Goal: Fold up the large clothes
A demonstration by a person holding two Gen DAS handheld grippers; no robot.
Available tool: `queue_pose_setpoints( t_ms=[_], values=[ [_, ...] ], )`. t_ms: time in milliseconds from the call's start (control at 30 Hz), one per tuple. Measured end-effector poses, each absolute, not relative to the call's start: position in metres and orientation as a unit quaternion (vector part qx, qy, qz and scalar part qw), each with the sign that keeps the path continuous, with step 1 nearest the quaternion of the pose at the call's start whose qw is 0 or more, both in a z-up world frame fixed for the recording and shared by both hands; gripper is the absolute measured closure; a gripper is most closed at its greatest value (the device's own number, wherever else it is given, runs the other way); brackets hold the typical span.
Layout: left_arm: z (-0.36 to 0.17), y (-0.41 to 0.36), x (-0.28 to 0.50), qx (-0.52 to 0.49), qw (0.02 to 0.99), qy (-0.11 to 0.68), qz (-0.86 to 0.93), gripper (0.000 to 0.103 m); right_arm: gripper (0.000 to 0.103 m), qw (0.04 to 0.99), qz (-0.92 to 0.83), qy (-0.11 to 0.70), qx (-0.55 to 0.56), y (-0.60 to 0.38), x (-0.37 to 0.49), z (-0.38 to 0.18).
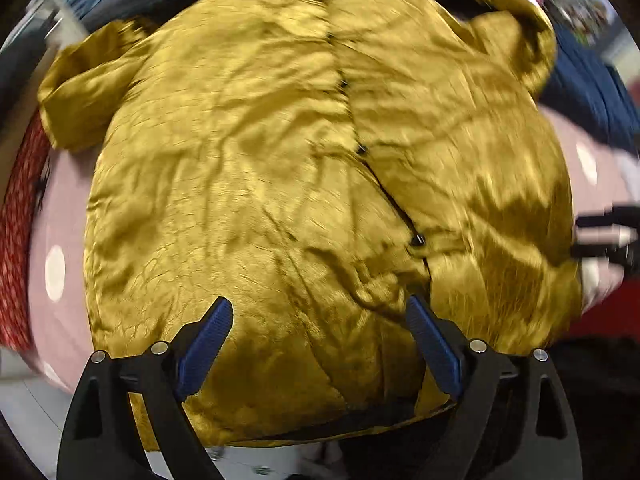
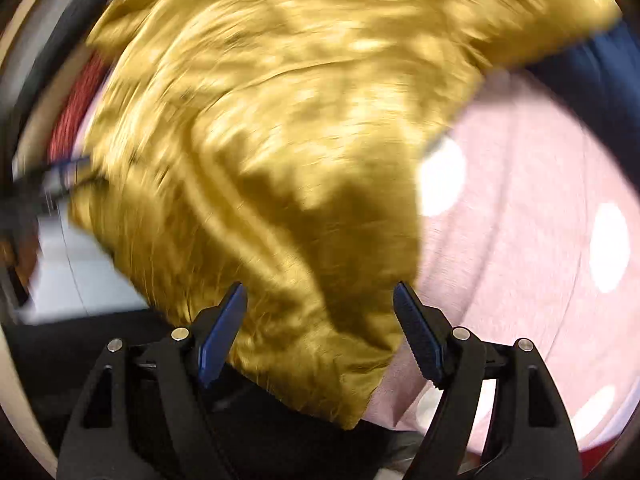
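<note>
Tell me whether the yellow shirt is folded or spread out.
Spread out. The shirt lies open on the pink cloth, buttoned front up, both sleeves out sideways, no fold yet.

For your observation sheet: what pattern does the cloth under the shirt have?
Pink cloth with white dots, clearest in the right wrist view.

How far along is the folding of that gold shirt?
Done: the gold shirt lies spread front-up on the pink dotted cloth, buttoned. In hand: nothing; the left gripper and right gripper hang open above its hem. Left: sleeves are still out, no fold made.
</note>
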State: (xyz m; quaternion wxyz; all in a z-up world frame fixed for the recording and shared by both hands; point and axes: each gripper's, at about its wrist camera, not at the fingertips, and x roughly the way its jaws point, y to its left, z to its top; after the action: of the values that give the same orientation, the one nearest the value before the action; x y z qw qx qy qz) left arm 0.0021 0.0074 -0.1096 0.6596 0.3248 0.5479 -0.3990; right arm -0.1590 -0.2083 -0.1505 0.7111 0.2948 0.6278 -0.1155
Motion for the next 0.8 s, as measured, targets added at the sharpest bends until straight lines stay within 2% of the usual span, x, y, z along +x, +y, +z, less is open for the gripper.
queue_pose_setpoints(
  t_ms=[100, 200, 267, 333, 400, 433, 467, 500, 567, 667, 767, 800],
  values=[
    [-0.118, 0.024, -0.003, 0.348, 0.634, 0.555, -0.410, 0.017, 0.028, 0.665, -0.103, 0.643, 0.366, -0.222, -0.169, -0.174],
    [-0.149, 0.045, -0.001, 0.382, 0.603, 0.585, -0.385, 0.017, 0.028, 0.637, -0.075, 0.668, 0.379, -0.203, -0.188, -0.202],
    [-0.173, 0.053, 0.001, 0.413, 0.599, 0.586, -0.358, 0.017, 0.040, 0.634, -0.065, 0.681, 0.361, -0.192, -0.191, -0.209],
    [-0.182, 0.057, 0.004, 0.408, 0.598, 0.589, -0.359, 0.019, 0.076, 0.646, -0.066, 0.695, 0.310, -0.184, -0.187, -0.204],
    [-0.180, 0.059, 0.005, 0.408, 0.586, 0.597, -0.365, 0.030, 0.088, 0.647, -0.059, 0.698, 0.303, -0.184, -0.187, -0.198],
    [-0.178, 0.060, 0.004, 0.417, 0.578, 0.596, -0.369, 0.040, 0.092, 0.647, -0.053, 0.697, 0.304, -0.186, -0.189, -0.195],
    [-0.177, 0.064, 0.005, 0.425, 0.572, 0.596, -0.370, 0.047, 0.092, 0.647, -0.049, 0.701, 0.295, -0.187, -0.193, -0.191],
    [-0.178, 0.069, 0.006, 0.429, 0.566, 0.600, -0.369, 0.049, 0.093, 0.646, -0.047, 0.708, 0.281, -0.189, -0.195, -0.188],
    [-0.181, 0.082, 0.010, 0.426, 0.550, 0.617, -0.367, 0.049, 0.093, 0.636, -0.042, 0.732, 0.241, -0.190, -0.204, -0.189],
    [-0.180, 0.093, 0.013, 0.415, 0.547, 0.627, -0.368, 0.046, 0.091, 0.620, -0.029, 0.743, 0.252, -0.193, -0.214, -0.196],
    [-0.169, 0.098, 0.015, 0.411, 0.550, 0.633, -0.358, 0.045, 0.070, 0.631, -0.048, 0.721, 0.282, -0.212, -0.215, -0.184],
    [-0.160, 0.098, 0.017, 0.404, 0.560, 0.629, -0.356, 0.044, 0.059, 0.639, -0.062, 0.710, 0.290, -0.220, -0.218, -0.177]
  ],
)
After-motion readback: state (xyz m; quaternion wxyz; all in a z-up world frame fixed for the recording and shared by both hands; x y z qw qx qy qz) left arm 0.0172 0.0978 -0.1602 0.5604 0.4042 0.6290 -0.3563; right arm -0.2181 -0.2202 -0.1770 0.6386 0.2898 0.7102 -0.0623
